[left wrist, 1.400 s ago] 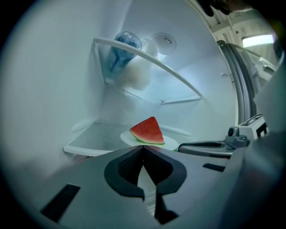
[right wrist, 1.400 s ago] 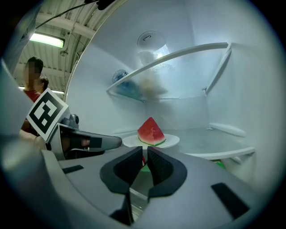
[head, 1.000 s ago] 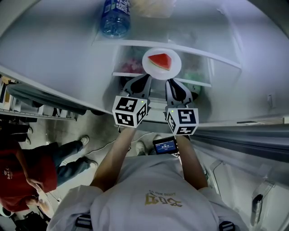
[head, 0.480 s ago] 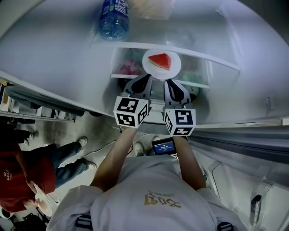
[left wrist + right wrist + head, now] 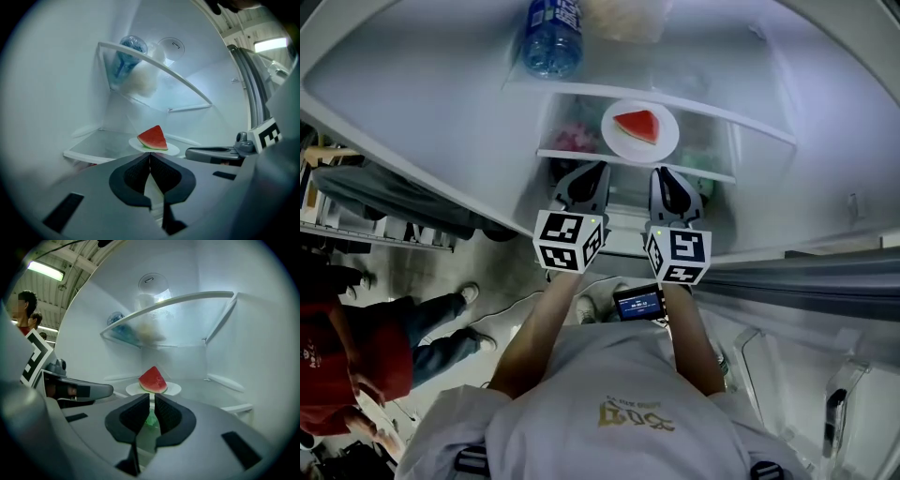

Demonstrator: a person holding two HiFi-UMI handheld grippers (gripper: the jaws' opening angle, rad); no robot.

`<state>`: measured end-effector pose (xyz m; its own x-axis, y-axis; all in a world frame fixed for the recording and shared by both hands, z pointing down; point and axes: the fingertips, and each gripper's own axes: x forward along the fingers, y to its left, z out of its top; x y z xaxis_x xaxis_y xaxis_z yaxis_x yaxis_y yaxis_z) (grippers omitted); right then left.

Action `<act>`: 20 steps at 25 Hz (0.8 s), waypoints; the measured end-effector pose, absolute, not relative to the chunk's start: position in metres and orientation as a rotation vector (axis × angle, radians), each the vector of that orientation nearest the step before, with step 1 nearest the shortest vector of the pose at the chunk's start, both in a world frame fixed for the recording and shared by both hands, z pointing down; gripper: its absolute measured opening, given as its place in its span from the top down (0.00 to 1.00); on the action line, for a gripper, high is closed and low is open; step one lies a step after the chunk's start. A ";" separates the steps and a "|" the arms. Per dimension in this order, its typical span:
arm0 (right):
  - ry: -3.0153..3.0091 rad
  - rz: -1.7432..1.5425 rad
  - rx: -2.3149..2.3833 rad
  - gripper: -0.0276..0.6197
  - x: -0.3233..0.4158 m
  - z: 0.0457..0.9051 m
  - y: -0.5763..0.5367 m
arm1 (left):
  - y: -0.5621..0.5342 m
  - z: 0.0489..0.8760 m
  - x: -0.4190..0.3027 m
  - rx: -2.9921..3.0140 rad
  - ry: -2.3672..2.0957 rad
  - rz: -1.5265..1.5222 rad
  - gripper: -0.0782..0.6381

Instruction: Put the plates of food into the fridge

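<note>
The watermelon wedge sits on its plate on the fridge shelf, just ahead of my grippers. Its tip points up and its rind edge runs side to side across them. My left gripper is closed on nothing. My right gripper is empty too, its jaws nearly touching.

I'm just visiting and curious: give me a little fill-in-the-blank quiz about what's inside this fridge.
The red wedge on the round white plate is a slice of ____.
That plate rests on a clear glass ____ inside the white fridge.
The blue plastic water bottle lies one level ____ the plate.
Missing words: watermelon; shelf; above.
</note>
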<state>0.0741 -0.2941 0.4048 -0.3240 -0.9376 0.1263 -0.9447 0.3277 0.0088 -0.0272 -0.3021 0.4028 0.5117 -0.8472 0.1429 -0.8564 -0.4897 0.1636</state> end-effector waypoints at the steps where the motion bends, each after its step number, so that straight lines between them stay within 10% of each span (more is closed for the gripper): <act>1: -2.465 0.099 1.769 0.90 0.075 0.404 -0.291 | -0.301 0.400 -0.032 2.538 -1.496 0.065 0.88; 20: -2.322 -0.095 2.062 0.90 0.107 0.358 -0.172 | -0.207 0.355 -0.087 2.638 -1.631 -0.065 0.88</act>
